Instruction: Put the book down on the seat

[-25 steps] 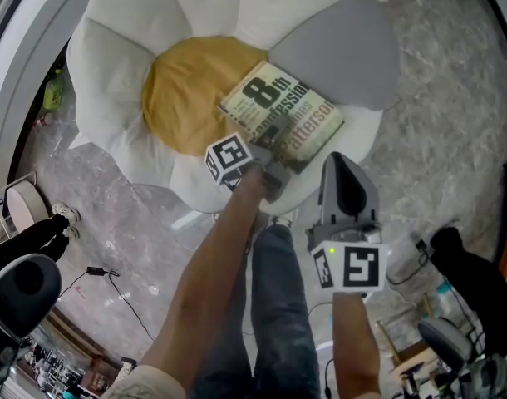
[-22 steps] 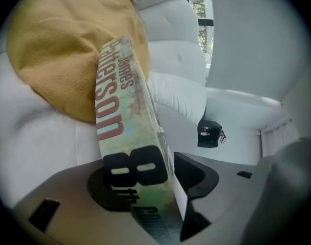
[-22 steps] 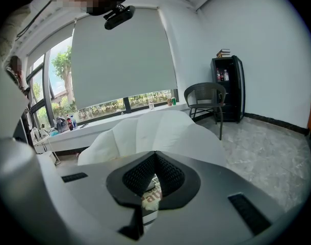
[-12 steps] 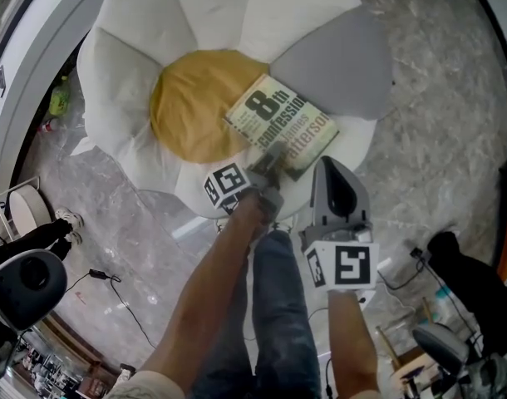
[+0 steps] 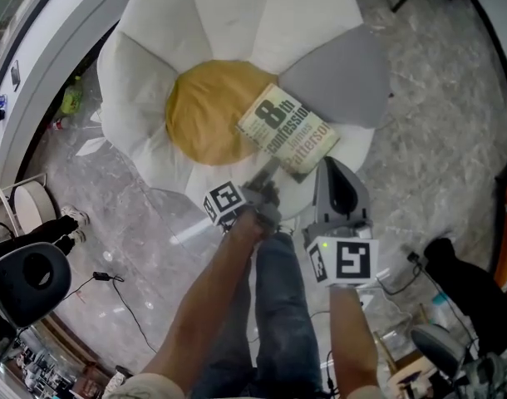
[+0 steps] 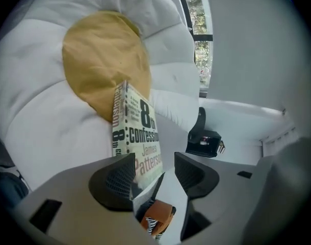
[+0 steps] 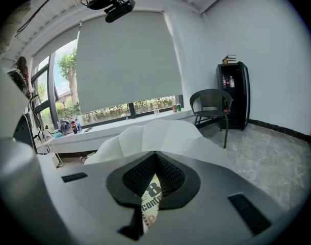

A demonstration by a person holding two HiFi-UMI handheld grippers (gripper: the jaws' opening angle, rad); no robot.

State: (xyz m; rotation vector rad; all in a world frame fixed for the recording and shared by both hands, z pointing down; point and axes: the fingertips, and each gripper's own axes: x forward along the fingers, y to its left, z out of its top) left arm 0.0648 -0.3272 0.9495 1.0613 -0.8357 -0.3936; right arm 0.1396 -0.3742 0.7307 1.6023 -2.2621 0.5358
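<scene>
The seat (image 5: 237,15) is one of those big daisy-shaped floor cushions: white petals, one grey petal (image 5: 341,77) and a yellow centre (image 5: 204,110), sitting on a grey marble-look floor (image 5: 436,140). From the right gripper view the room has white walls, a big grey roller blind (image 7: 127,65) pulled most of the way down over the window, a black chair (image 7: 210,103) and a black cabinet (image 7: 236,93) with books stacked on top.

The book (image 5: 288,131) lies flat on the seat, cover up, with one corner on the yellow centre and the rest across a white petal beside the grey one. The cover reads "8th confession" and "James Patterson", plain as day.

The left gripper (image 5: 268,174) is just at the book's near edge. Its jaws have just been opening and now stand spread wide, and the book's near end shows in the gap without either pad pressing on it. The right gripper (image 5: 330,166) hangs just beside the book with its jaws pressed together at the tips, pinching nothing.
</scene>
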